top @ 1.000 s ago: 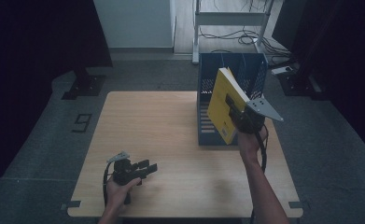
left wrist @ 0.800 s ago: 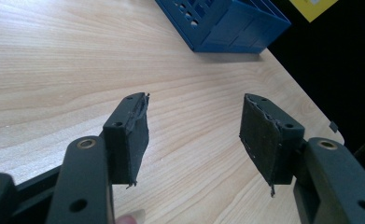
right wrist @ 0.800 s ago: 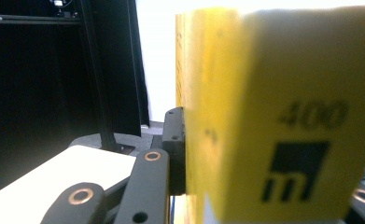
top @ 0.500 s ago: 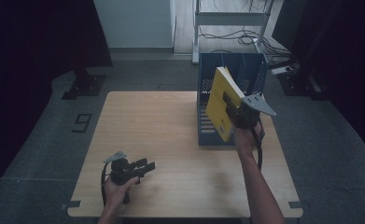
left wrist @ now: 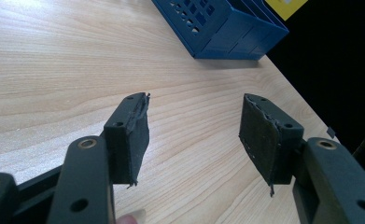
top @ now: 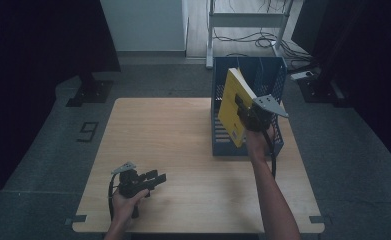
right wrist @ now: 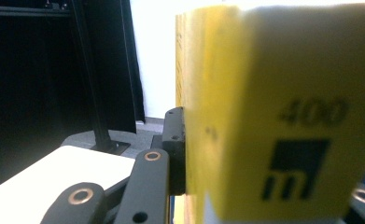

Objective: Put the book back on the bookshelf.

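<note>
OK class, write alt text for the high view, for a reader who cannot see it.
The right gripper holds a yellow book above a blue slotted rack at the wooden table's far right. The left gripper rests open near the front edge.

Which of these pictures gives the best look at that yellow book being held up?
The high view: it shows the whole yellow book tilted over the blue crate, clamped in the right tongs. The right gripper view shows a blurred close-up of its cover and page edges. The left gripper view catches just a yellow corner.
</note>
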Motion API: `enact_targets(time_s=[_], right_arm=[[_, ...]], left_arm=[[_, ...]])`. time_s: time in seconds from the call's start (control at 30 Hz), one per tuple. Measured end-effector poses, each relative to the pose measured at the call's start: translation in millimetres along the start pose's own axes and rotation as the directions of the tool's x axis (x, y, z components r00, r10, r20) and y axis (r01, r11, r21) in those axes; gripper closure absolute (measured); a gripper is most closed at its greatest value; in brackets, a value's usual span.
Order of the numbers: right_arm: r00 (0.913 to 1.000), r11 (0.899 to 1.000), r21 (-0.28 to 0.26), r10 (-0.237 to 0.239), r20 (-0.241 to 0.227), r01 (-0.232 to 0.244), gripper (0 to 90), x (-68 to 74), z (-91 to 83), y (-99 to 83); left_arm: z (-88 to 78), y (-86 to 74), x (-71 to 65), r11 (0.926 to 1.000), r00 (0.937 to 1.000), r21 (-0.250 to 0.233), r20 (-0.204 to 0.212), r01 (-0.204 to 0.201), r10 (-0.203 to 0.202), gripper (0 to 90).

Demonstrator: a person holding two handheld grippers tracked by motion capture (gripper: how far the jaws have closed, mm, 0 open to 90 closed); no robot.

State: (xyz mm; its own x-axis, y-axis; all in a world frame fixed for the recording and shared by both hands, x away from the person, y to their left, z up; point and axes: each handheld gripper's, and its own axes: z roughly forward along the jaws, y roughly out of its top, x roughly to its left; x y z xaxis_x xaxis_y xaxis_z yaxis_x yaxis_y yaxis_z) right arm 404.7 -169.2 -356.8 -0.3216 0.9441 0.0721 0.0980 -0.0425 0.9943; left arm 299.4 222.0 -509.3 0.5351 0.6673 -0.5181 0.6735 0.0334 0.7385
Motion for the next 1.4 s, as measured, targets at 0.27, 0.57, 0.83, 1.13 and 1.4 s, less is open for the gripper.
enact_targets(time_s=[0.27,0.57,0.83,1.13,1.4], right_arm=[[0.9998,1.0,0.014,-0.001,0.017,0.001,74.7,0.8,12.6,-3.0],[0.9995,1.0,0.026,-0.007,0.032,0.006,74.6,1.1,24.4,-5.4],[0.9992,1.0,0.026,-0.007,0.039,0.006,74.7,3.2,32.6,-6.7],[0.9983,0.999,0.038,-0.015,0.057,0.013,74.6,3.0,42.1,-10.0],[0.9969,0.999,0.035,-0.02,0.076,0.017,74.6,3.2,49.3,-12.3]], left_arm=[[-0.3,0.1,0.6,1.0,0.9999,0.001,0.012,0.007,-0.007,42.1],[3.5,0.0,-2.4,0.9995,0.9996,0.03,0.03,0.001,-0.002,41.5],[2.3,0.3,-1.6,0.9995,0.9997,0.032,0.023,-0.001,0.001,41.5],[3.3,0.1,-1.5,0.9992,0.9998,0.04,0.022,-0.002,0.001,41.4],[4.1,-0.1,-1.2,0.9989,0.9997,0.046,0.024,-0.003,0.001,41.4]])
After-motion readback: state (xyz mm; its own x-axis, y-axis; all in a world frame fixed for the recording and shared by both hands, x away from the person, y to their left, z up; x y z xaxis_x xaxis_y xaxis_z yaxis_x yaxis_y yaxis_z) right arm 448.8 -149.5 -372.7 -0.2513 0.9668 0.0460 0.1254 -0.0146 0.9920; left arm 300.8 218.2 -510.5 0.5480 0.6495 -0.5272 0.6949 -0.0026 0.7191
